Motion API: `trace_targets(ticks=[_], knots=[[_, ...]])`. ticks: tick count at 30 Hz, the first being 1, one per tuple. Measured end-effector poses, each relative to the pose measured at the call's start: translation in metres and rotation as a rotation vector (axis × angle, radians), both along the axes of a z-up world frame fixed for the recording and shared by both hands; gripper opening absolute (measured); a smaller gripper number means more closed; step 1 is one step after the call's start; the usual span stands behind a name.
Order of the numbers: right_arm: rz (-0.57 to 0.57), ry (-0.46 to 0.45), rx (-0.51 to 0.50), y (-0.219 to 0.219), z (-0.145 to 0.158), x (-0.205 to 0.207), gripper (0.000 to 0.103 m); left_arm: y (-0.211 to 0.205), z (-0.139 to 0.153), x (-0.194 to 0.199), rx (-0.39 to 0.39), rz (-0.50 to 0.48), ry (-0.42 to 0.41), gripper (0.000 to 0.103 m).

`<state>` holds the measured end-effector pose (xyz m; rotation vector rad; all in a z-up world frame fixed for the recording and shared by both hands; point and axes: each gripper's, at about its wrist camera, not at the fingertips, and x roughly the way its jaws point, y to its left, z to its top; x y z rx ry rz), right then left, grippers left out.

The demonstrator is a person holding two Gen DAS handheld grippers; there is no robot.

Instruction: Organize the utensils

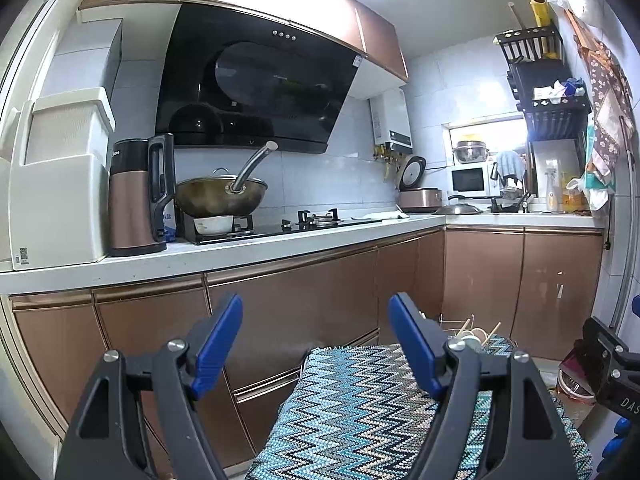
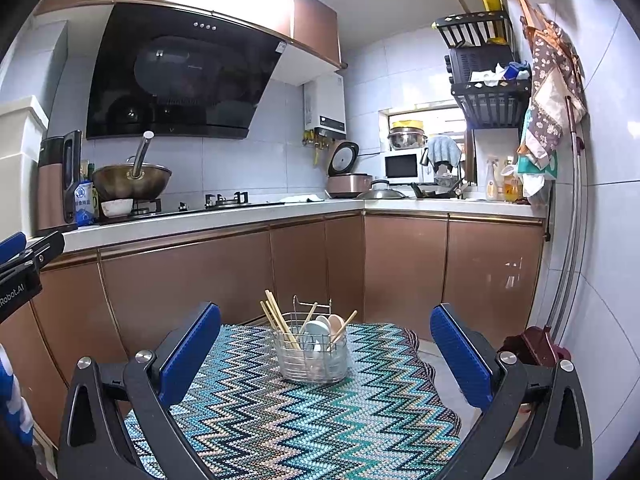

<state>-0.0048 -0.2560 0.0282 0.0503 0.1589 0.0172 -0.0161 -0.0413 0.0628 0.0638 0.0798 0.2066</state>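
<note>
Right gripper (image 2: 326, 360) open, utensil basket (image 2: 312, 354) ahead between fingers

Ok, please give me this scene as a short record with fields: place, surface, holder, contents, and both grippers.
place: kitchen
surface: zigzag cloth
holder: wire caddy, upright on the cloth
contents: chopsticks and spoons, standing inside
left gripper: open, empty
right gripper: open, empty, short of the caddy
</note>
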Motion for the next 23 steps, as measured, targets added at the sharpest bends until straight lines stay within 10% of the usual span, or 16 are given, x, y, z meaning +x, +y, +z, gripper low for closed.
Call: trace_targets(ticks=[23], knots=[[-0.009, 0.002, 0.002, -0.0047, -0.0009, 0.0008, 0.103, -0.0021, -0.0059, 0.0048, -0.004, -0.013, 0.044, 0.075]])
